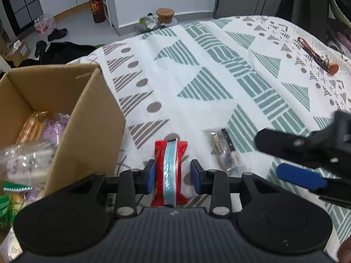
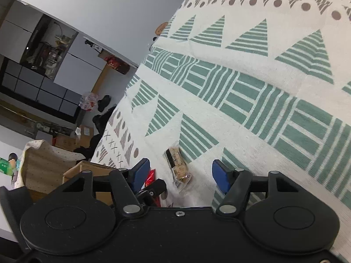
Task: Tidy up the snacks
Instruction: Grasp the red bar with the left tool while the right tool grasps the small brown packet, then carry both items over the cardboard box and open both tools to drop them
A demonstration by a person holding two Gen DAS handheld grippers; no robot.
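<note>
My left hand-held gripper (image 1: 173, 176) straddles red foil snack packet (image 1: 170, 171), jaws wide; right hand-held gripper (image 2: 181, 173) wide, clear-wrapped brown biscuit pack (image 2: 178, 166) at 12 o'clock.

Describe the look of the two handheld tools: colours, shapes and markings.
Both match: the left tool and right tool have black bodies, round discs either side, silver pivot screws, angular black linkages and blue finger pads. The left tool's top is ribbed.

The left gripper (image 1: 173, 175) has its jaws parted, level and low. The right gripper (image 2: 181, 173), apparently rolled sideways, is spread wide.
</note>
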